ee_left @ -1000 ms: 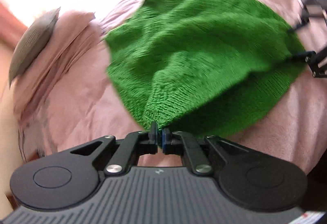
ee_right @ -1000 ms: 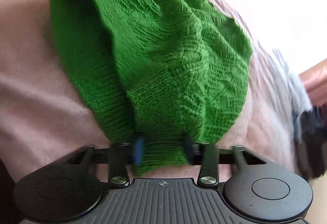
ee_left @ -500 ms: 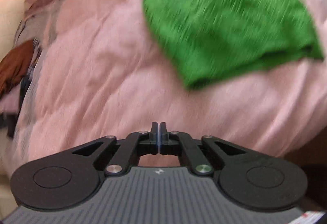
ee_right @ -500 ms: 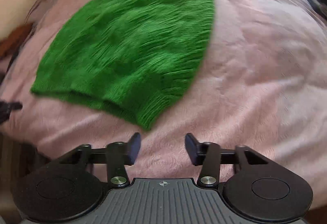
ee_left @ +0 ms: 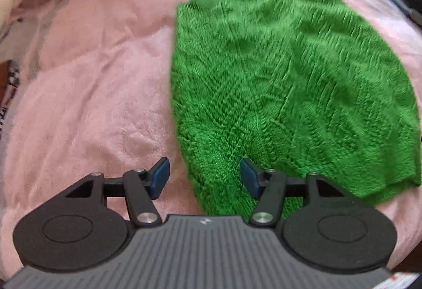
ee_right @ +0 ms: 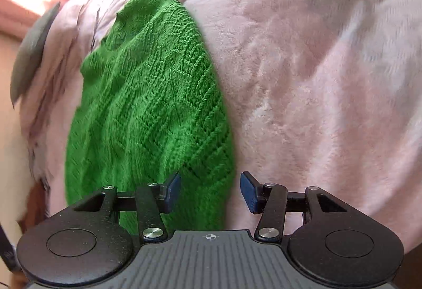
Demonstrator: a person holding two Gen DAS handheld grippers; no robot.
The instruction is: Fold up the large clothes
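Pink fleece bedding [ee_left: 87,94] covered the bed and filled both views, rumpled toward the 10 o'clock corner of the left wrist view. On it lay the green knitted sweater [ee_left: 284,73], folded into a broad, flat shape with a diamond cable pattern. In the left wrist view it spread from 12 o'clock down to 5 o'clock, its near corner running under the camera mount at about 6 o'clock.

The left claw [ee_left: 204,181] was released, its blue pads wide apart and gripping nothing; the sweater's left edge lay between them, with the left pad over bare bedding.

In the right wrist view the sweater [ee_right: 150,104] ran from 11 o'clock down to 7 o'clock, its right edge passing between the fingers. The right claw [ee_right: 210,191] was likewise spread wide and empty, the right pad over the pink bedding [ee_right: 316,78]. Whether either claw touched the fabric below could not be told. A grey cushion-like object [ee_right: 31,52] sat at 9 o'clock, near the bed's edge.
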